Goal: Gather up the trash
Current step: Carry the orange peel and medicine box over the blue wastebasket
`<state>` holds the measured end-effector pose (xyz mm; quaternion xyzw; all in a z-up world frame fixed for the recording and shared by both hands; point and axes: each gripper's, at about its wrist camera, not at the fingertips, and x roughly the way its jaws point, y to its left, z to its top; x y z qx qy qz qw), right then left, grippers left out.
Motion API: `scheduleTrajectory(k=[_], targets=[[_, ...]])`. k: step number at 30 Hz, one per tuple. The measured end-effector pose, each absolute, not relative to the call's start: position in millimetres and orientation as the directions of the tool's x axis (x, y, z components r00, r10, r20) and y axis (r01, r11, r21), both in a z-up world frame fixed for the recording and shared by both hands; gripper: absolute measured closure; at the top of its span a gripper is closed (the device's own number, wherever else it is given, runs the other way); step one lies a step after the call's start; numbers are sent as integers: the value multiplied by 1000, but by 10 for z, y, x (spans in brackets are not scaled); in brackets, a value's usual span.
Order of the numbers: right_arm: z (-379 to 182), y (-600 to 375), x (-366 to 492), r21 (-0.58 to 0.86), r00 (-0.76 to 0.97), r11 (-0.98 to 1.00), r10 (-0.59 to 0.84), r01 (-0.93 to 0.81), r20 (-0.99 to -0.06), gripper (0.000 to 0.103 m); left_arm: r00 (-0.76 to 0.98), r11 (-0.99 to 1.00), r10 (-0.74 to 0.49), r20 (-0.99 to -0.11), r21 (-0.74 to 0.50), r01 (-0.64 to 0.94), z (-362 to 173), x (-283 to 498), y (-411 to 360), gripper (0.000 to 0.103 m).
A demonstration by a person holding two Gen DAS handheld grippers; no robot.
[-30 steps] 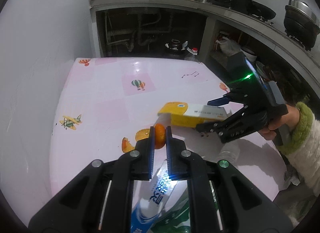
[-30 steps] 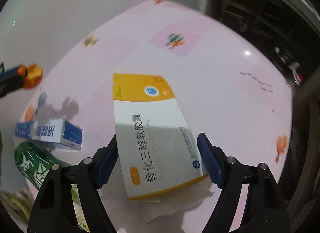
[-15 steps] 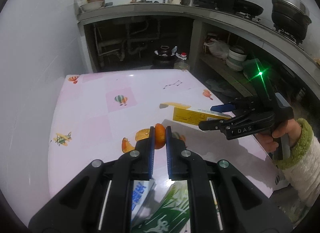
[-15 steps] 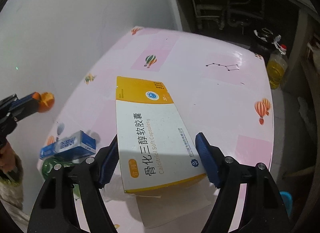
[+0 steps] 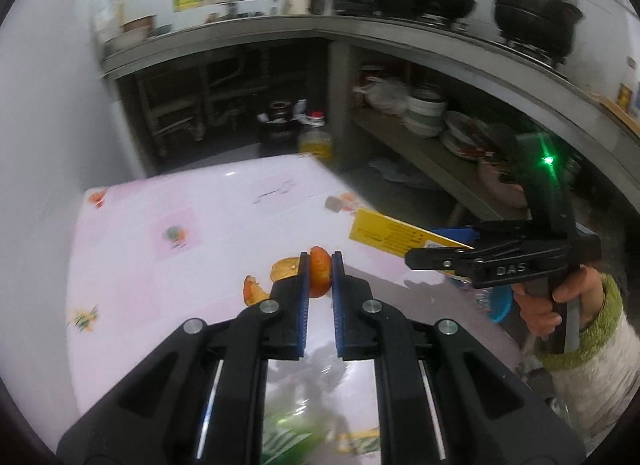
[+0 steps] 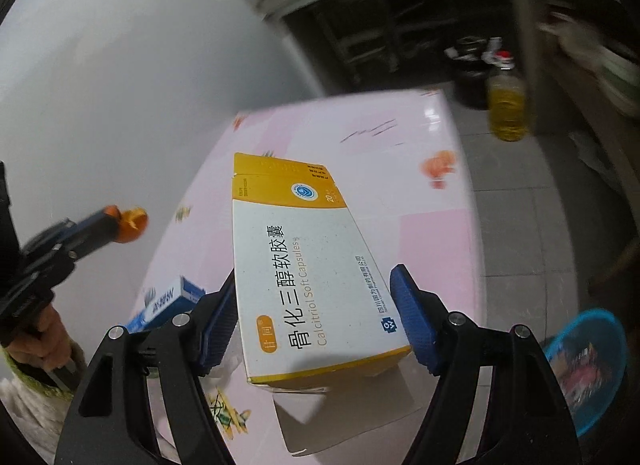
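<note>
My left gripper [image 5: 320, 267] is shut on a piece of orange peel [image 5: 319, 276] and holds it above the pink table [image 5: 180, 265]. Two more peel pieces [image 5: 256, 290] lie on the table just past it. My right gripper [image 6: 316, 305] is shut on a white and yellow medicine box [image 6: 304, 261], lifted off the table; the box also shows in the left wrist view [image 5: 394, 235]. The left gripper with its peel [image 6: 130, 223] shows at the left of the right wrist view. A blue and white carton [image 6: 168, 301] lies on the table.
A blue basket [image 6: 588, 365] holding rubbish stands on the floor to the right of the table. A green packet [image 5: 296, 429] lies under my left gripper. A bottle of yellow liquid [image 6: 506, 105] stands on the floor beyond the table. Kitchen counter and shelves lie behind.
Both grippers have risen from the table with their loads. The medicine box was lifted off the table and carried rightward, towards the table's edge and the blue basket.
</note>
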<state>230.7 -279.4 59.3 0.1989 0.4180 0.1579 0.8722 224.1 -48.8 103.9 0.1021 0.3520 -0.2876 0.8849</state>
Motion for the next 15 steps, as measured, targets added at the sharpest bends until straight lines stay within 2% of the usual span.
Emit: scheduleTrajectory(k=[5,8,10,15], targets=[[577,-3590,1560,522,715,846,301,106,-632,32,482,689,-541,-689,-36,723,1115,2159,-1243,94],[438,-4040,1084,523,741,811,178,262,-647,32,387,608,-579,-718,-63,792,1060,2136,-1749,94],[294,-4309,851,531,738,772,122,349,-664,32,278,539,-603,-748,-124,833,960,2143,-2182,94],[-364,-4845,315,548,676,620,40,561,-736,32,83,427,-552,-830,-196,883,520,2071,-3227,94]])
